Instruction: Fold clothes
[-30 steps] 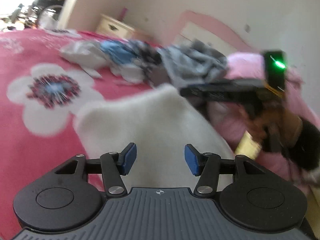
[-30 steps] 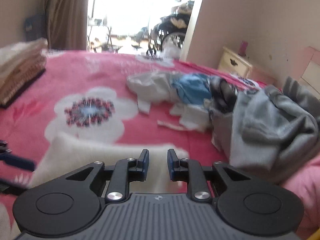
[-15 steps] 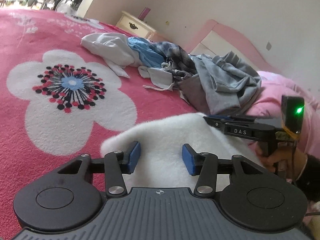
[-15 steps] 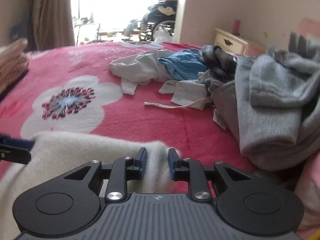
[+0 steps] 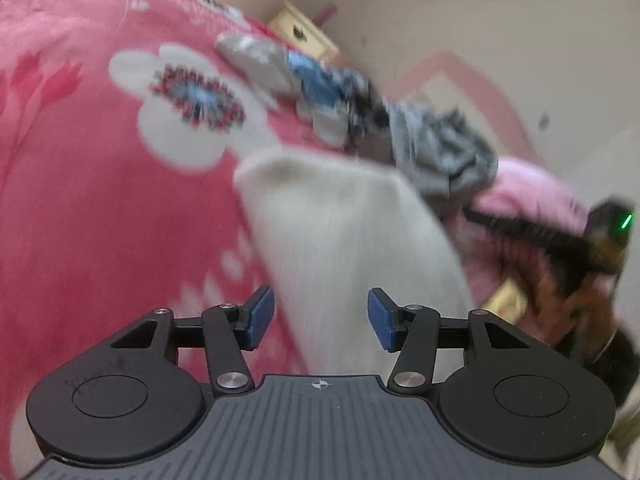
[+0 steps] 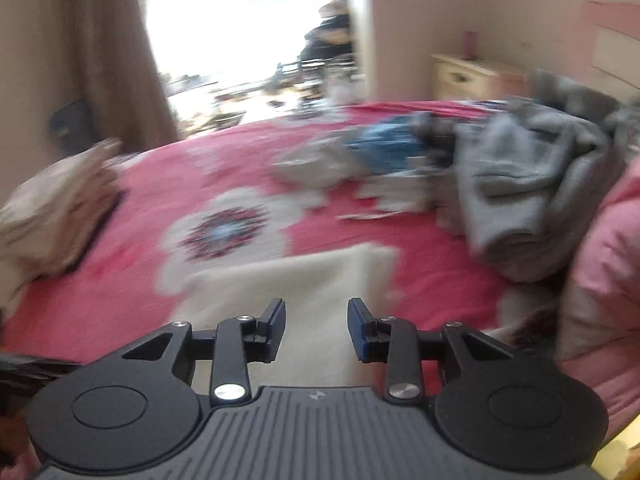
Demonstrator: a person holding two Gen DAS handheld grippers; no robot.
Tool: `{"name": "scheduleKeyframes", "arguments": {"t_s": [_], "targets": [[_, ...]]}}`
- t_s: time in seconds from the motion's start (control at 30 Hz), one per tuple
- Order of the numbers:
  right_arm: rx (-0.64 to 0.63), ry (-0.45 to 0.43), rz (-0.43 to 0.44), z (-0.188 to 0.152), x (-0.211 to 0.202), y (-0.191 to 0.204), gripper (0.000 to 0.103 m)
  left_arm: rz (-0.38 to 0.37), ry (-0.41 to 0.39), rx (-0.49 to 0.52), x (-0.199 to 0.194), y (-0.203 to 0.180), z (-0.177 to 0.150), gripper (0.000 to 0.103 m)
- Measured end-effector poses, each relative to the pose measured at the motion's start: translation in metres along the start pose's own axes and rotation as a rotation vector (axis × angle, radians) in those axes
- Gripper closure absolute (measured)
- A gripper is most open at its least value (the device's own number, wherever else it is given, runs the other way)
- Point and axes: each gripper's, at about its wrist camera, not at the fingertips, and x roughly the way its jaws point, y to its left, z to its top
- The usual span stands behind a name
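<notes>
1. Clothes cover the pink flowered bedspread [image 5: 72, 184]. A white fleecy garment [image 5: 344, 232] lies flat and nearest to both cameras, just ahead of each gripper.
2. I judge that the garment is spread out like this so that it can be folded. Its far edge looks straight, as if one fold were already made, but blur makes that unsure.
3. The left gripper [image 5: 321, 319] has its blue pads well apart and its jaws are opening. The garment shows in the gap but lies below the pads, and nothing is pinched.
4. The right gripper [image 6: 316, 329] is also opening. The white cloth shows between its pads, and neither pad presses on it. In the left view this gripper appears as a dark blurred bar at the right edge, beside the garment's far side.
5. With both sets of jaws free, the garment seems to have just been let go, or not yet picked up; I cannot tell which.
6. A loose pile [image 6: 404, 160] of unfolded clothes lies further up the bed: something pale, something blue, and a grey sweatshirt [image 6: 532, 184]. It is probably waiting its turn.
7. A beige stack [image 6: 52, 204] sits at the bed's left edge, apart from the pile. It may be finished folding.
8. No basket, box or other container shows in either view. The bed alone holds everything.
</notes>
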Motion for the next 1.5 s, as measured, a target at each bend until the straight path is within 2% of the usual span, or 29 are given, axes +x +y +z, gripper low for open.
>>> {"name": "scheduleKeyframes", "arguments": {"t_s": [0.1,0.2,0.27,0.33,0.4,0.57,0.77,0.9,1.1,1.2,1.23,1.5], "targets": [[-0.249,0.084,0.098,-0.019,-0.002,0.051,0.069,-0.017,0.091,0.031,-0.005,-0.004,-0.020,0.051],[-0.484,0.185,0.168,-0.047,0.001,0.097,0.070,-0.024,0.175,0.185,-0.010,-0.024,-0.043,0.051],[-0.568,0.256,0.215,-0.067,0.003,0.117,0.071,-0.010,0.215,0.346,-0.012,-0.044,-0.059,0.051],[-0.618,0.299,0.220,-0.082,0.002,0.130,0.071,0.005,0.237,0.478,-0.009,-0.061,-0.075,0.051],[-0.667,0.335,0.213,-0.098,0.000,0.140,0.071,0.011,0.242,0.548,-0.004,-0.071,-0.089,0.052],[-0.773,0.360,0.141,-0.125,-0.005,0.157,0.071,0.054,0.215,0.600,0.009,-0.075,-0.104,0.055],[-0.898,0.347,0.057,-0.137,-0.005,0.168,0.071,0.123,0.144,0.698,0.003,-0.086,-0.120,0.061],[-0.964,0.351,0.038,-0.143,-0.003,0.172,0.071,0.137,0.123,0.693,-0.003,-0.089,-0.121,0.061],[-1.004,0.346,0.004,-0.150,0.004,0.179,0.072,0.149,0.083,0.649,-0.013,-0.089,-0.118,0.061],[-0.984,0.321,-0.024,-0.149,0.000,0.179,0.082,0.158,0.067,0.644,-0.015,-0.090,-0.116,0.061],[-0.969,0.311,-0.033,-0.148,-0.001,0.179,0.083,0.162,0.074,0.644,-0.013,-0.090,-0.115,0.061],[-0.929,0.210,-0.066,-0.146,-0.012,0.182,0.091,0.176,0.070,0.722,-0.011,-0.103,-0.124,0.061]]}}
